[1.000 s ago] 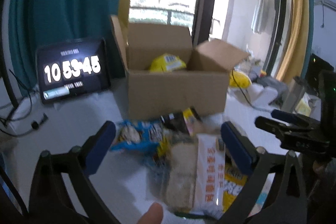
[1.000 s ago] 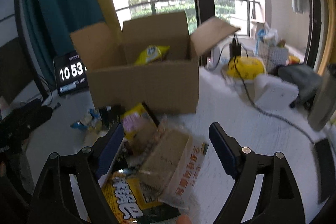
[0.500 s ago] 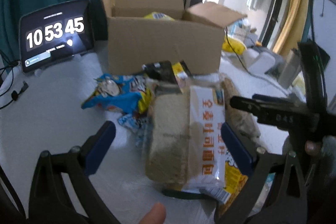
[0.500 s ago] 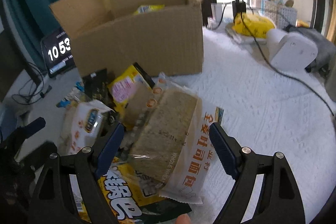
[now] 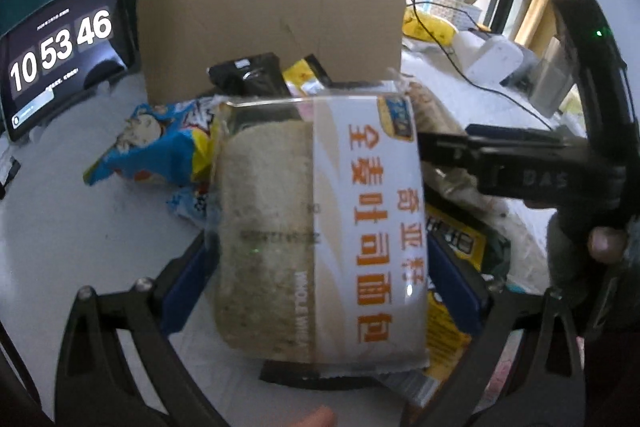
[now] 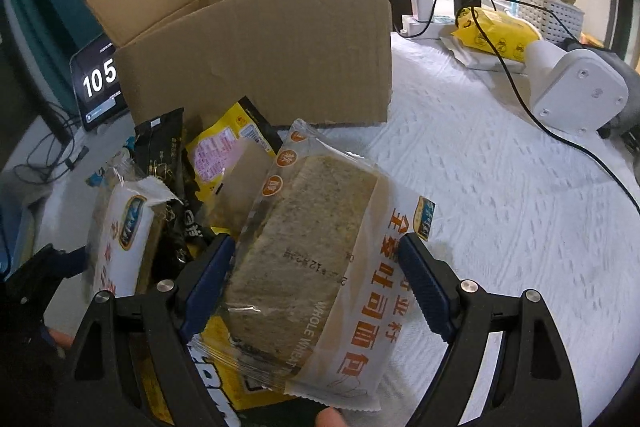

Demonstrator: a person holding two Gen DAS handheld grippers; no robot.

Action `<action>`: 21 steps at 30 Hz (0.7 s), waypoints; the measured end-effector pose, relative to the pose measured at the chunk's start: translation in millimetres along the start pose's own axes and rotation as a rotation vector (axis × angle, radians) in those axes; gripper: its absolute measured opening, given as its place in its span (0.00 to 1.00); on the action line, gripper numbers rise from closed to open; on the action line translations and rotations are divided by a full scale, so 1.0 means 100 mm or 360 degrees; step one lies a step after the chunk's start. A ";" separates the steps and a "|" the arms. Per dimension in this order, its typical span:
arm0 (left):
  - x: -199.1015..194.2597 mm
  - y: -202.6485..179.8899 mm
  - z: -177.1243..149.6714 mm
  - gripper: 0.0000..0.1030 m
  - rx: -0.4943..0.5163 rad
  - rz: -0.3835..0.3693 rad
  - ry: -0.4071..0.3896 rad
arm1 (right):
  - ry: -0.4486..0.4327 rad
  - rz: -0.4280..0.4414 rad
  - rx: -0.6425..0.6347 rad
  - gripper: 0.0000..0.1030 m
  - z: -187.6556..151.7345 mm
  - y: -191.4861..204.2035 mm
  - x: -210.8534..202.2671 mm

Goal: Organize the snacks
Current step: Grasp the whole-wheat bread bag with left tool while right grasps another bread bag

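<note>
Snacks lie heaped on the white tabletop before an open cardboard box, apparently their destination. Each pair of tongs straddles its own whole-wheat bread pack, jaws spread wide: left tongs around one bread pack, right tongs around the other, neither clenched. Blue chip bag, black packet and yellow packets crowd alongside; a clock tablet stands nearby.

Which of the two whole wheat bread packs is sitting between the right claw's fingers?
The bread pack lying on the yellow snack bag, nearer the white cloth. The other bread pack lies further left, past the black packet, outside the right claw.
</note>
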State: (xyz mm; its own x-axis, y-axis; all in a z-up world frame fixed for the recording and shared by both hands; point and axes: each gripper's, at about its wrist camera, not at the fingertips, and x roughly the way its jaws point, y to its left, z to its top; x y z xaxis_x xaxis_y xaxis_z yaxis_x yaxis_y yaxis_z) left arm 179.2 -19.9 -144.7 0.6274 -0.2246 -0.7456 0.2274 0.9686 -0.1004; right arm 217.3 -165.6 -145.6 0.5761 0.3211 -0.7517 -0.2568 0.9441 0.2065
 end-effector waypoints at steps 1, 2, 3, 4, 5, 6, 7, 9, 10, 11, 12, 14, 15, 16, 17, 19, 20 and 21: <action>0.00 0.01 0.00 0.95 -0.0004 -0.0011 -0.0001 | -0.0006 0.0020 -0.0001 0.79 -0.01 -0.02 -0.01; 0.00 0.02 0.01 0.91 -0.0012 -0.0014 -0.0003 | -0.0016 0.0037 -0.0009 0.77 -0.01 -0.03 -0.03; -0.01 0.03 0.01 0.84 -0.0016 0.0006 -0.0010 | -0.0029 0.0054 -0.0017 0.72 -0.02 -0.04 -0.06; -0.02 0.04 0.02 0.78 -0.0019 0.0010 -0.0013 | -0.0041 0.0063 -0.0034 0.63 -0.03 -0.03 -0.08; -0.04 0.06 0.03 0.77 -0.0022 0.0009 -0.0018 | -0.0062 0.0071 -0.0054 0.59 -0.03 -0.01 -0.12; -0.04 0.07 0.03 0.76 -0.0024 0.0005 -0.0021 | -0.0072 0.0071 -0.0069 0.51 -0.03 0.00 -0.15; -0.05 0.08 0.03 0.76 -0.0026 -0.0001 -0.0022 | -0.0081 0.0076 -0.0082 0.43 -0.04 0.02 -0.17; -0.07 0.07 0.02 0.75 -0.0018 0.0000 -0.0026 | -0.0109 0.0083 -0.0092 0.34 -0.04 0.04 -0.22; -0.09 0.05 0.01 0.74 -0.0016 -0.0009 -0.0030 | -0.0119 0.0090 -0.0086 0.31 -0.04 0.03 -0.24; -0.10 0.04 0.01 0.74 -0.0015 -0.0018 -0.0033 | -0.0132 0.0097 -0.0078 0.29 -0.03 0.02 -0.27; -0.13 0.02 0.00 0.74 -0.0013 -0.0028 -0.0039 | -0.0145 0.0100 -0.0069 0.26 -0.03 0.00 -0.31; -0.19 0.00 0.01 0.74 -0.0005 -0.0031 -0.0062 | -0.0172 0.0100 -0.0057 0.22 -0.01 -0.02 -0.39; -0.23 -0.01 0.02 0.74 -0.0005 -0.0031 -0.0077 | -0.0187 0.0100 -0.0050 0.20 0.01 -0.04 -0.44; -0.28 -0.01 0.03 0.74 -0.0007 -0.0029 -0.0097 | -0.0197 0.0102 -0.0041 0.19 0.02 -0.06 -0.47; -0.31 -0.01 0.04 0.74 -0.0008 -0.0026 -0.0108 | -0.0209 0.0109 -0.0028 0.18 0.03 -0.09 -0.51; -0.39 0.01 0.07 0.74 -0.0010 -0.0019 -0.0138 | -0.0240 0.0116 -0.0008 0.16 0.06 -0.14 -0.60; -0.43 0.02 0.09 0.74 -0.0011 -0.0014 -0.0151 | -0.0253 0.0122 0.0000 0.15 0.07 -0.16 -0.63; -0.46 0.03 0.11 0.74 -0.0011 -0.0009 -0.0165 | -0.0278 0.0139 0.0019 0.15 0.08 -0.19 -0.70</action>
State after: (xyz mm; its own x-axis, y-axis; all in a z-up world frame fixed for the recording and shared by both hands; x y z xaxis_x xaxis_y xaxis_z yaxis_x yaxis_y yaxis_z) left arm 159.3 -7.5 -103.3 0.6997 -0.2398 -0.6730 0.2262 0.9679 -0.1096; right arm 188.6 -205.7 -91.8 0.6781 0.4086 -0.6109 -0.3028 0.9127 0.2744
